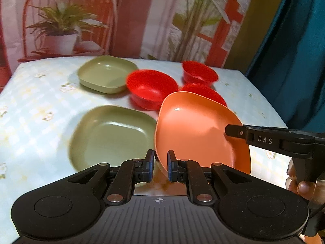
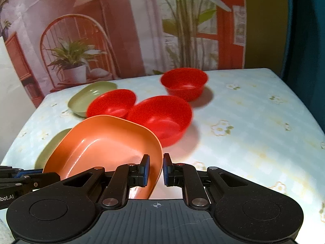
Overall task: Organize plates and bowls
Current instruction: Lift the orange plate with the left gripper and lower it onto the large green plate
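Both the left gripper [image 1: 160, 163] and right gripper [image 2: 156, 167] pinch opposite rims of the tilted orange plate [image 1: 195, 128] beside the green plate [image 1: 113, 136]; uneven lifting could slip it onto the red bowls [image 2: 160, 116].

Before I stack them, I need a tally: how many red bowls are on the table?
3. One at the far right, one in the middle, one left of it beside the far green plate. The orange plate could hide more.

Left gripper [image 1: 160, 165] jaws clamped, right gripper [image 2: 156, 169] jaws clamped, both angled downward
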`<state>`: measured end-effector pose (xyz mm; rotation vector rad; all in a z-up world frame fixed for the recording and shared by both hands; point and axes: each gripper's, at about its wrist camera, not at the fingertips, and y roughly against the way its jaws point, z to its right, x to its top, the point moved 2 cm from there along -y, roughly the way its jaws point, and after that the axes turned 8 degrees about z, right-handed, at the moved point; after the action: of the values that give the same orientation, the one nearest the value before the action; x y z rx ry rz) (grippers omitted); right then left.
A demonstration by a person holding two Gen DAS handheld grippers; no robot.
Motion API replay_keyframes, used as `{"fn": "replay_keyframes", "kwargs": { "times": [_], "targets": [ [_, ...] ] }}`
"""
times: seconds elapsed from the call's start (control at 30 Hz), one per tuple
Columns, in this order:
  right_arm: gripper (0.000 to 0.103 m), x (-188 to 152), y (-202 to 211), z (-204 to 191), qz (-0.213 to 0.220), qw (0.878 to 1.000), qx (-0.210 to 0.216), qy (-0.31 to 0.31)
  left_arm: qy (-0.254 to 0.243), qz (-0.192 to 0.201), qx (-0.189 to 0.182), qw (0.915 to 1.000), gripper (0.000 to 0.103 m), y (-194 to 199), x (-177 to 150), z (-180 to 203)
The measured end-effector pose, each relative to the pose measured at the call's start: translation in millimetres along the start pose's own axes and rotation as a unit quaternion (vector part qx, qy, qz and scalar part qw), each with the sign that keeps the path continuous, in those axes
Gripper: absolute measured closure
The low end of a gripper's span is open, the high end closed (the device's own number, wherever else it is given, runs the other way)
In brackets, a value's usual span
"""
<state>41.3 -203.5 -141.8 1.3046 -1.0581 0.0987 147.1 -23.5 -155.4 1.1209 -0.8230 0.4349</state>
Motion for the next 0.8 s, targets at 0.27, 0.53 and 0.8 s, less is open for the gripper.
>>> {"fn": "replay_keyframes", "kwargs": {
  "times": [0.27,0.53,0.8],
  "targets": [
    [0.09,16,-25,-58,0.004,0.999,0.032,0.037,0.023,0.013,0.03,0.9992,0.089,11,13,-46],
    [0.09,21,-62,-95,-0.01,0.997,0.051,0.062,0.038,0.005,0.059,0.9975,0.089,7,11,-73],
    [0.09,9,-78,-102,-0.028,0.996,0.054,0.067,0.031,-0.015,0.071,0.9969,0.089,-5,-2,-82]
  ]
}}
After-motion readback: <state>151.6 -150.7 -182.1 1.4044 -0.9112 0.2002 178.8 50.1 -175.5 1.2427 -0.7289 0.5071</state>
